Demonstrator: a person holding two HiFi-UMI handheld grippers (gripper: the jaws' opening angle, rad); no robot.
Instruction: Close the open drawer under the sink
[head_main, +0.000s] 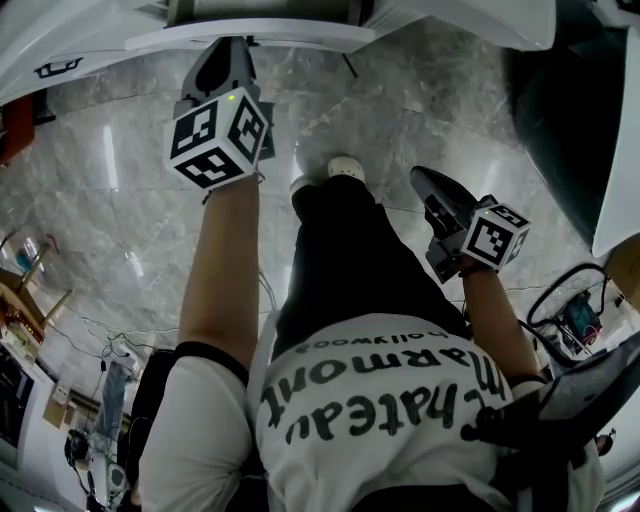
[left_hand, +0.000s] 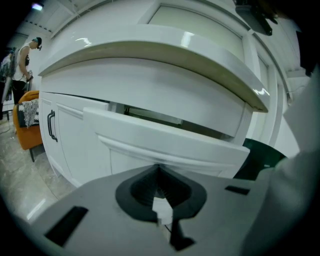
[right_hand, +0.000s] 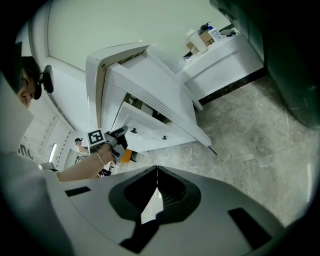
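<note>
The white panelled drawer (left_hand: 165, 142) stands partly open beneath the curved white sink rim (left_hand: 150, 50), just ahead of our left gripper (left_hand: 159, 169), jaws pressed together. Our right gripper (right_hand: 156, 172), also closed, hangs apart.

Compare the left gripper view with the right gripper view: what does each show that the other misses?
Left gripper view only: the cabinet door with its black handle, beside the drawer. Right gripper view only: the hand holding the left tongs at the drawer front, and bottles on a far counter. Both: the drawer standing open under the countertop.
</note>
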